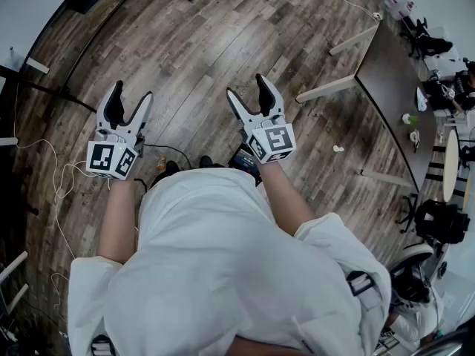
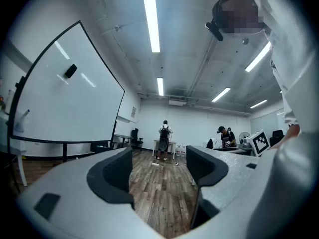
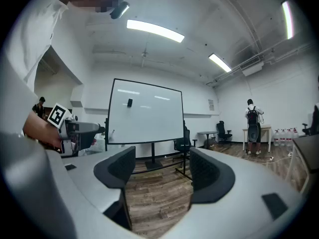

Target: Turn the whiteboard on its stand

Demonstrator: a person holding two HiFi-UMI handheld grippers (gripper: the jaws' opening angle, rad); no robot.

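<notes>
The whiteboard stands on its black stand, large at the left of the left gripper view. It appears farther off at the centre of the right gripper view, with a small black eraser stuck to it. In the head view its white face fills the top left corner. My left gripper is open over the wood floor with nothing between its jaws. My right gripper is open too and holds nothing. Both are well short of the board.
A dark table with light legs stands at the right. Cables trail over the floor at the left. An office chair sits beside the board's stand. A person with a backpack stands at a far desk.
</notes>
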